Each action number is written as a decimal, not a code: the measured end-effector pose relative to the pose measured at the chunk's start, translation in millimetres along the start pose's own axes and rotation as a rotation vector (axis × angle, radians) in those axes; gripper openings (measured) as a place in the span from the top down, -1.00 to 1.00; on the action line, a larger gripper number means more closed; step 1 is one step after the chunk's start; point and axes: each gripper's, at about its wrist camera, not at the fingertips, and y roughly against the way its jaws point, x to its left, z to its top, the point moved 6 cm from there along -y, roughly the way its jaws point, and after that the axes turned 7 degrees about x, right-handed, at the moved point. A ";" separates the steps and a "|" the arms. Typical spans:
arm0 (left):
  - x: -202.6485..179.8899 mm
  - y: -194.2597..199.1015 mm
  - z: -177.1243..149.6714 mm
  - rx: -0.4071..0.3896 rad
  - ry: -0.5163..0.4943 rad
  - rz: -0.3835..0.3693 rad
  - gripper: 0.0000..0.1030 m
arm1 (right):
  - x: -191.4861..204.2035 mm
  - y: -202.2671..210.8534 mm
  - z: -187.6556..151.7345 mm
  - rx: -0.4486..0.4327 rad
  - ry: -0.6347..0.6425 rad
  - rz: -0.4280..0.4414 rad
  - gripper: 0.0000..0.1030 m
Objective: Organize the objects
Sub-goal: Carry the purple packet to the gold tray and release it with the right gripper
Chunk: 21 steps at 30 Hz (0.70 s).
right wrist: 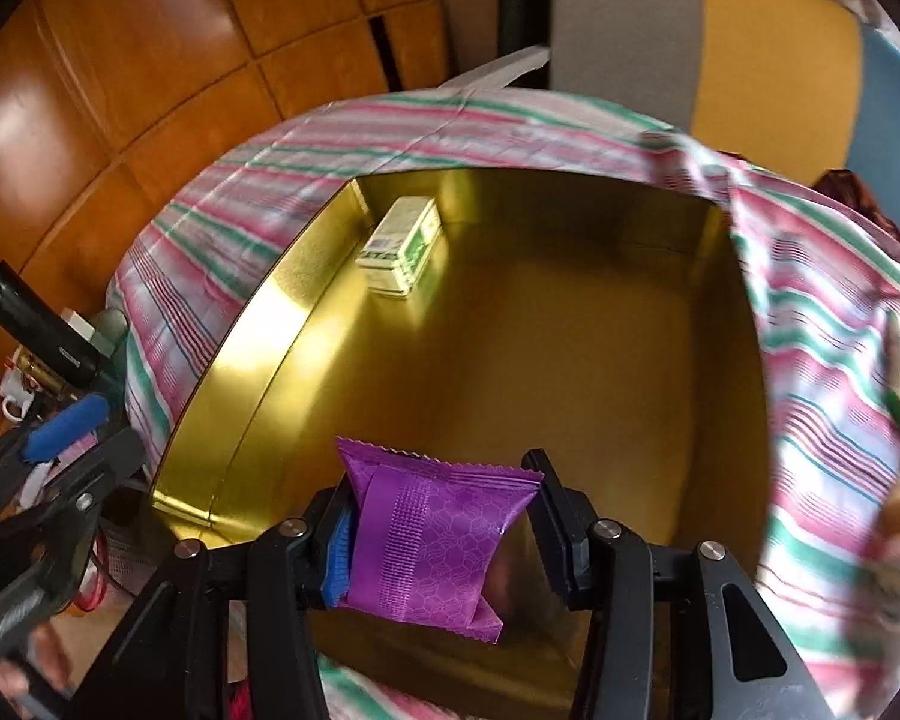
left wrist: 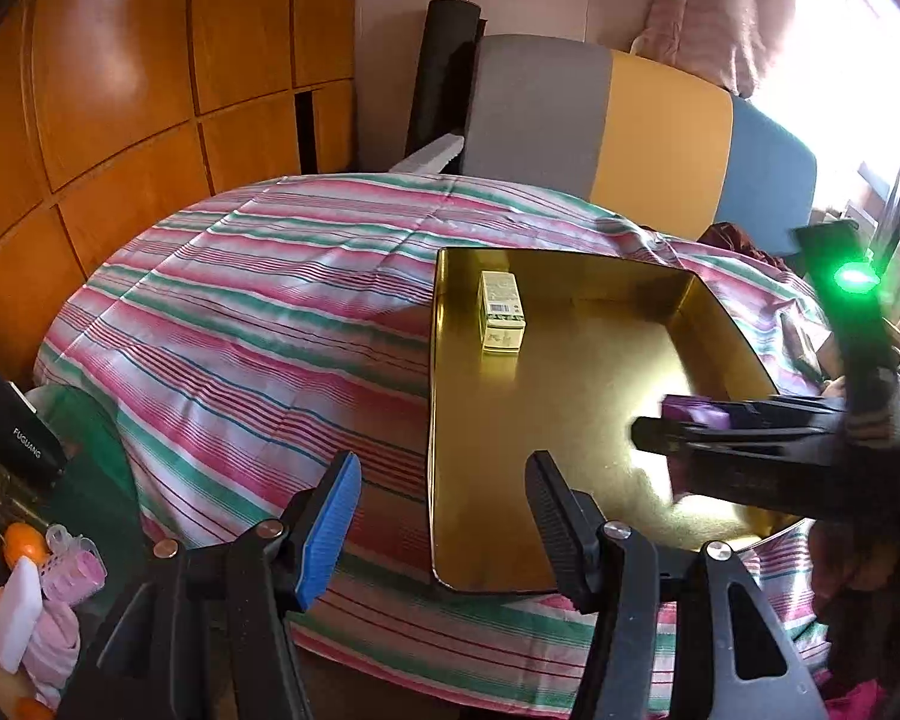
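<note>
Purple packet clamped in the right claw above the gold tray.

The right gripper pinches the purple packet between its pads, over the near part of the gold tray. The left gripper stands with jaws apart and nothing between them, just over the tray's near left edge. Most of the tray floor is bare; a small pale box lies near its far left corner. The tray rests on a striped cloth, with a colour-blocked chair and orange wooden panels beyond.

Orange wood panels line the wall; a grey, yellow and blue chair stands beside the bright window.
</note>
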 end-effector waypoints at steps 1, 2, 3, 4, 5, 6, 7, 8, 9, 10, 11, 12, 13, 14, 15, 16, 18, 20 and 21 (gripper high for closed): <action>1.1 0.3 0.7 -0.001 0.002 0.000 -0.12 | 1.0 -4.8 3.0 0.006 0.001 0.000 0.03; 1.9 0.8 0.5 -0.002 0.003 0.001 -0.12 | 3.7 -10.3 8.0 0.011 -0.001 0.003 0.03; 2.6 0.9 0.8 -0.002 0.003 0.003 -0.12 | 5.0 -13.7 12.0 0.014 -0.006 0.007 0.03; 3.4 1.1 1.0 -0.004 0.004 0.005 -0.12 | 6.9 -16.0 17.4 0.016 -0.016 0.018 0.03; 4.2 0.8 1.5 -0.004 0.005 0.005 -0.12 | 9.7 -18.1 22.1 0.016 -0.019 0.024 0.03; 5.7 0.5 1.6 -0.002 0.007 0.006 -0.12 | 12.1 -19.9 27.3 0.015 -0.021 0.029 0.02; 7.2 0.1 1.4 0.000 0.009 0.008 -0.12 | 15.5 -22.0 32.4 0.015 -0.019 0.030 0.01; 7.8 -0.7 1.6 0.001 0.011 0.009 -0.12 | 18.5 -24.8 37.4 0.018 -0.017 0.033 -0.01; 9.2 -1.2 1.7 0.002 0.013 0.010 -0.12 | 21.1 -27.7 41.2 0.023 -0.018 0.035 -0.03; 10.6 -1.6 1.7 0.004 0.015 0.012 -0.12 | 24.1 -31.9 45.7 0.027 -0.019 0.041 -0.04; 11.6 -1.5 1.5 0.004 0.017 0.014 -0.12 | 26.0 -33.7 47.4 0.029 -0.019 0.047 -0.04; 13.1 -1.4 1.7 0.003 0.019 0.017 -0.12 | 27.5 -34.7 48.5 0.029 -0.018 0.049 -0.05; 13.8 -1.1 2.0 0.001 0.020 0.017 -0.12 | 27.7 -33.6 48.0 0.026 -0.019 0.053 -0.09; 14.1 -1.0 2.1 0.002 0.021 0.016 -0.12 | 28.4 -32.9 47.2 0.023 -0.020 0.056 -0.14; 13.9 -1.0 1.9 0.003 0.021 0.016 -0.12 | 29.1 -31.2 46.3 0.019 -0.022 0.063 -0.25; 13.1 -1.0 1.6 0.003 0.019 0.017 -0.12 | 28.8 -29.0 45.5 0.012 -0.024 0.073 -0.40; 10.9 0.1 1.6 0.001 0.012 0.018 -0.12 | 26.4 -21.3 43.5 -0.008 -0.032 0.087 -0.52; 8.5 2.0 1.9 -0.005 0.004 0.016 -0.12 | 22.9 -14.2 42.4 -0.022 -0.043 0.089 -0.52; 7.2 3.2 1.9 -0.007 0.000 0.015 -0.12 | 20.5 -9.3 40.9 -0.030 -0.050 0.090 -0.52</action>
